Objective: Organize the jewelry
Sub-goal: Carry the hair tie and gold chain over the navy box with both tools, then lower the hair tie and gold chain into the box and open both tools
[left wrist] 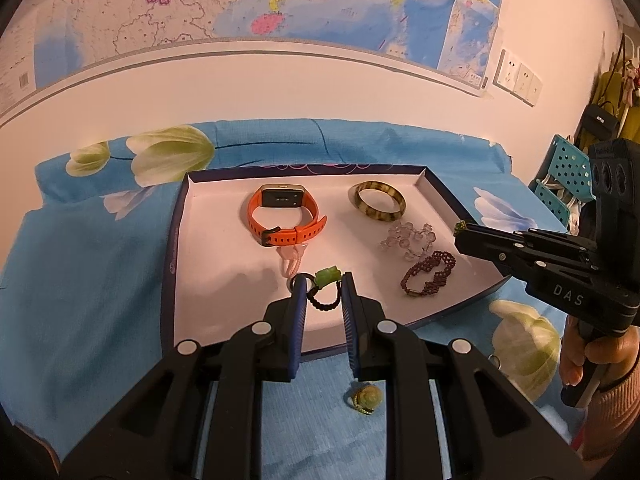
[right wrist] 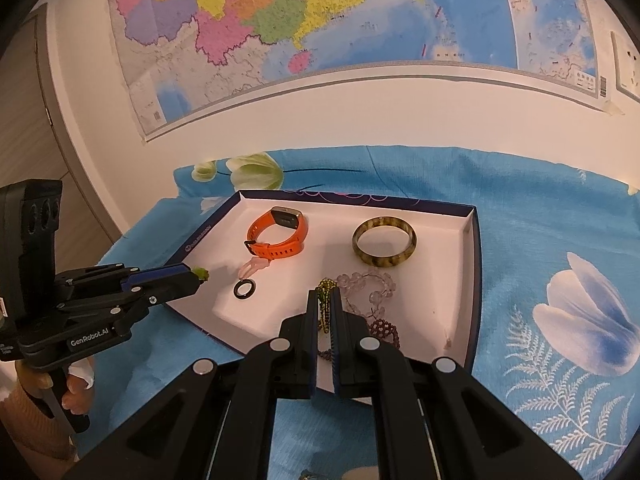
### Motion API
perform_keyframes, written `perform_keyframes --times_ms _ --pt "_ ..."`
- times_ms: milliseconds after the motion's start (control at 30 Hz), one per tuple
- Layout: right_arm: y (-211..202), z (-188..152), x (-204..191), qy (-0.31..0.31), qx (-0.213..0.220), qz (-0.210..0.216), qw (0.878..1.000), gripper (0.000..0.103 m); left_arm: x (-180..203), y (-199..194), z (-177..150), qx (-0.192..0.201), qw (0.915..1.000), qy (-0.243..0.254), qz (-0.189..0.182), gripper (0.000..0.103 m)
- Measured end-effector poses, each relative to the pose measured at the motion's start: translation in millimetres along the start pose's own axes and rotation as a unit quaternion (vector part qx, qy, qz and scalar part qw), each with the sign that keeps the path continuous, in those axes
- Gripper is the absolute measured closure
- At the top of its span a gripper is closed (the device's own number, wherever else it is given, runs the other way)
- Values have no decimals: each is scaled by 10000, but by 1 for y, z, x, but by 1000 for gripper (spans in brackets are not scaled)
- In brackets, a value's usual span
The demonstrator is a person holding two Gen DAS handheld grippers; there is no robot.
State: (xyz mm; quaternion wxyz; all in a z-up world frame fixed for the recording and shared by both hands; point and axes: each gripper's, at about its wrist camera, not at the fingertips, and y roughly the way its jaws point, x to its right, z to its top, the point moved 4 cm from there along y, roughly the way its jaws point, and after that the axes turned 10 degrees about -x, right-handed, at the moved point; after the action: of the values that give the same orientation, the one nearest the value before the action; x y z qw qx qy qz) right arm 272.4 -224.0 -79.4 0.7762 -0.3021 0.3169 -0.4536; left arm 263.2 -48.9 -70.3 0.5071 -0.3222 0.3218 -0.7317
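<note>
A shallow box lid (left wrist: 176,240) (right wrist: 470,264) serves as a tray on the blue floral cloth. In it lie an orange watch (left wrist: 286,216) (right wrist: 280,234), a brown bangle (left wrist: 378,200) (right wrist: 384,244), a clear bead bracelet (left wrist: 408,238) (right wrist: 370,286), a maroon beaded bracelet (left wrist: 428,272) (right wrist: 384,330), a pink piece (left wrist: 292,260) and a dark ring (right wrist: 244,289). My left gripper (left wrist: 324,288) (right wrist: 200,274) holds a black cord bracelet with a green bead (left wrist: 328,276) over the tray's front. My right gripper (right wrist: 325,300) (left wrist: 460,227) is shut on a green beaded bracelet (right wrist: 325,300).
A green bead ring (left wrist: 366,398) lies on the cloth (left wrist: 100,280) in front of the tray. A map hangs on the wall (left wrist: 280,80) behind. A teal perforated basket (left wrist: 568,172) stands at the far right.
</note>
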Motion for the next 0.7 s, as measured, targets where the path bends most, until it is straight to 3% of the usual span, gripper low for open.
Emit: perform_keyframes --times_ms 700 --pt "11 9 3 -15 -70 -73 9999 99 -3 11 7 -56 10000 -28 53 85"
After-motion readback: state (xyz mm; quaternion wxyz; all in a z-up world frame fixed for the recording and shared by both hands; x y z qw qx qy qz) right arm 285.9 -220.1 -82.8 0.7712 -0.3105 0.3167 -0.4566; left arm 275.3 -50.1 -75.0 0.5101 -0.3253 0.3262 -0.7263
